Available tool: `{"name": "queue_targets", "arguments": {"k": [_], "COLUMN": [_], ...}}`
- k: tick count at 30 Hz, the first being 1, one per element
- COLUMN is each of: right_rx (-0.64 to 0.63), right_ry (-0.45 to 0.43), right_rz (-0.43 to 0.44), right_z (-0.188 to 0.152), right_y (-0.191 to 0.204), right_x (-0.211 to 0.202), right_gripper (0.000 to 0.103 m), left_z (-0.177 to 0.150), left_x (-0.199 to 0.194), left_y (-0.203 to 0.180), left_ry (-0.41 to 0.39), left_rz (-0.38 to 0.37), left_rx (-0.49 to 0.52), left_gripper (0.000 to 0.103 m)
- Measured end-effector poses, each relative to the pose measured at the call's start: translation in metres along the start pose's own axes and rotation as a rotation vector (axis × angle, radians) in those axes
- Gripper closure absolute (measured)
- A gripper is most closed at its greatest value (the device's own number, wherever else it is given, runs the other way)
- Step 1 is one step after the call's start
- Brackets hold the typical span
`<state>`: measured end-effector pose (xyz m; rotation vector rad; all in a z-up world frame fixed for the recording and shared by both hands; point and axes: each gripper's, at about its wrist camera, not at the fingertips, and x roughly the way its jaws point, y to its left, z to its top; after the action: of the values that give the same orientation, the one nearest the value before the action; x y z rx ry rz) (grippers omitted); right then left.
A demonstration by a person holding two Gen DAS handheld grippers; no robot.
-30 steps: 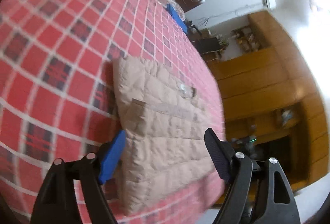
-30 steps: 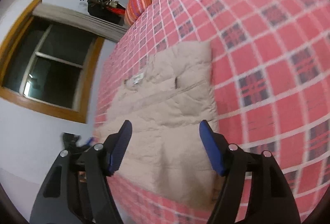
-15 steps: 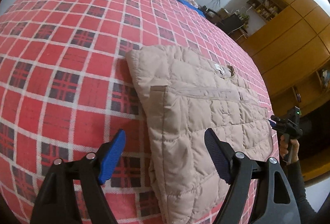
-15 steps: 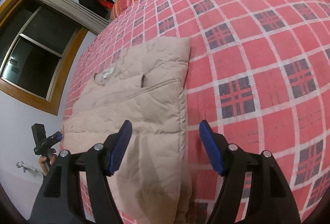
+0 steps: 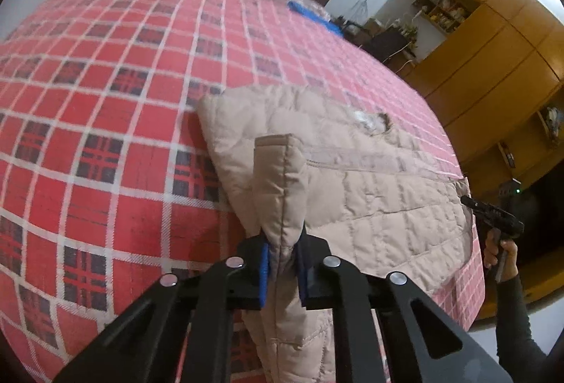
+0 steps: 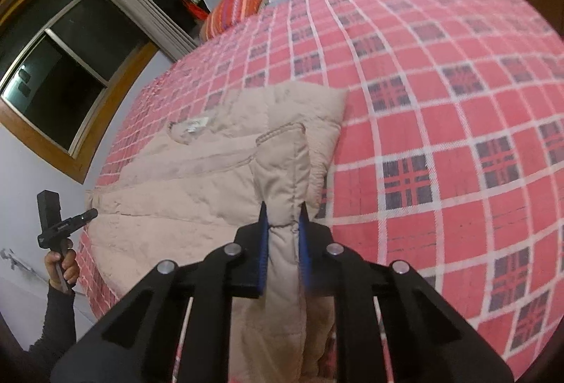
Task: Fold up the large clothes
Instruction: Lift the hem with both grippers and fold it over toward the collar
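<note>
Covering the bed is a red plaid bedspread (image 5: 105,93), with a dark window (image 6: 53,65) on one side and wooden cabinets (image 5: 493,65) on the other. Your beige quilted jacket (image 5: 370,189) lies flat near its edge; your left gripper (image 5: 283,268) and right gripper (image 6: 284,256) each pinch a raised jacket fold. A striped pillow (image 6: 234,9) sits far behind.

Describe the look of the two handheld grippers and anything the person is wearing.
Both the left gripper and right gripper share one build: matte black linkage arms with triangular cut-outs, round silver pivot pins, and blue ribbed pads. No cables show. The person's sleeve is dark, long and close-fitting.
</note>
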<state>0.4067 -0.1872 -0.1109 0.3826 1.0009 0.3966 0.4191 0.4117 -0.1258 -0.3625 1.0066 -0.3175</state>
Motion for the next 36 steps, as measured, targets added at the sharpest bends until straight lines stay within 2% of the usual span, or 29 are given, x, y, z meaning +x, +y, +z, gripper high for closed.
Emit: {"name": "queue_targets", "arguments": {"k": [9, 14, 19, 23, 27, 36], "right_rx": [-0.117, -0.147, -0.142, -0.142, -0.140, -0.097], "right_ry": [-0.152, -0.287, -0.351, -0.377, -0.370, -0.235], "right_rz": [-0.044, -0.067, -0.084, -0.126, -0.185, -0.266], "right_z": [0.007, 0.039, 0.086, 0.121, 0.146, 0.162], "right_y": [0.047, 0.063, 0.067, 0.068, 0.060, 0.031], "right_x": [-0.056, -0.081, -0.083, -0.061, -0.025, 0.067], "right_gripper": [0.090, 0.090, 0.090, 0.090, 0.090, 0.090], "left_z": [0.009, 0.050, 0.103, 0.145, 0.171, 0.190], "left_x": [-0.060, -0.084, -0.089, -0.068, -0.035, 0.062], "left_y": [-0.036, -0.047, -0.057, -0.057, -0.044, 0.022], "left_ry": [-0.147, -0.215, -0.258, -0.259, -0.227, -0.095], "left_rz": [-0.022, -0.011, 0.013, 0.050, 0.080, 0.095], "left_rx": [0.092, 0.116, 0.127, 0.121, 0.085, -0.096], "left_gripper": [0.093, 0.093, 0.093, 0.093, 0.093, 0.093]}}
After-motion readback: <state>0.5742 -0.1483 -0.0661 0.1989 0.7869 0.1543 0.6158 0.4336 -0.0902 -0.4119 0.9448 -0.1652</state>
